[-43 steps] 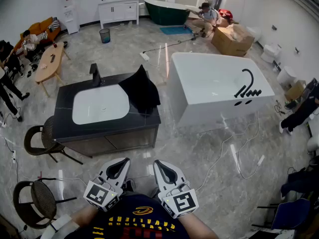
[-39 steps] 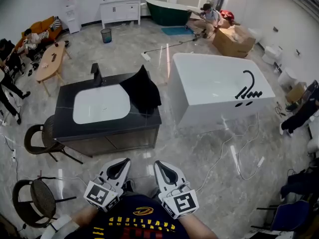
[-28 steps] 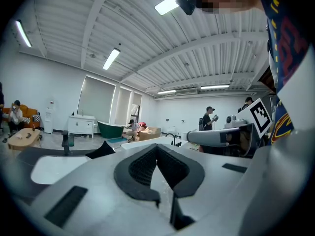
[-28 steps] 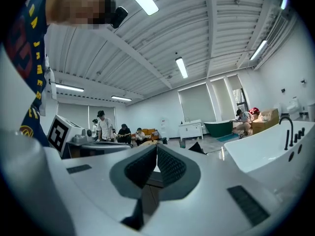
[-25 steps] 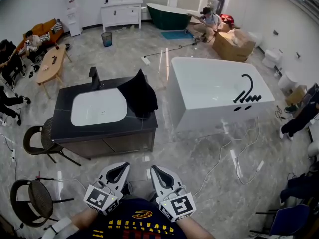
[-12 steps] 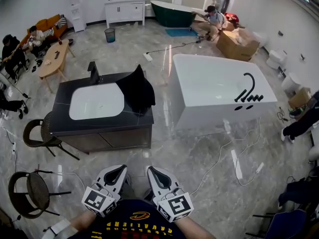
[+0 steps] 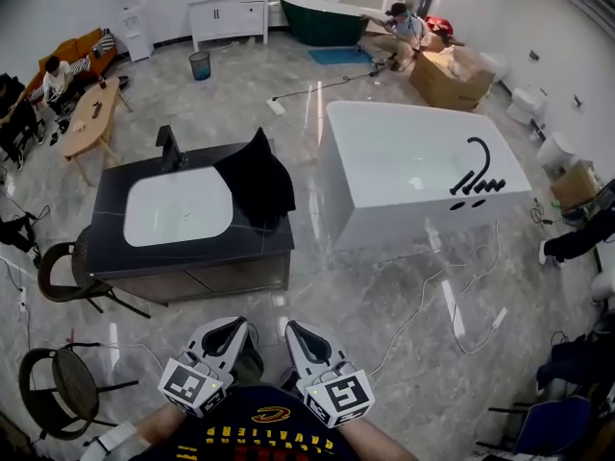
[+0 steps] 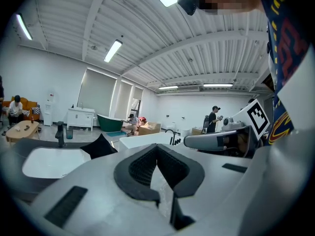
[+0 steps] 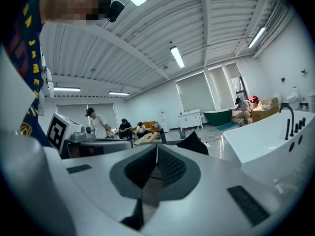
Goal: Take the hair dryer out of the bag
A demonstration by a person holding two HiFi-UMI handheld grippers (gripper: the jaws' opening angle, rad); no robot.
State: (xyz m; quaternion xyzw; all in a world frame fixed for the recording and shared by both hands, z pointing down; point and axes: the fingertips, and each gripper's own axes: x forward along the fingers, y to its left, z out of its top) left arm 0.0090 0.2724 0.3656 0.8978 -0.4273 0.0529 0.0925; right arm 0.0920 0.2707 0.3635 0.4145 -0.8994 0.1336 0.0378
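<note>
The person holds the left gripper (image 7: 233, 327) and the right gripper (image 7: 300, 330) down low, close to the body. They sit side by side, near each other, and point out over the shiny floor (image 7: 365, 296). The jaws of each one are pressed together, with nothing between them. The black bag (image 7: 258, 173) is well away from both. It sits on the dark counter (image 7: 252, 238), just to the right of the white sink (image 7: 178, 207), and stands up in a point. The hair dryer cannot be seen. A big white bathtub (image 7: 404, 161) stands to the right of the counter.
</note>
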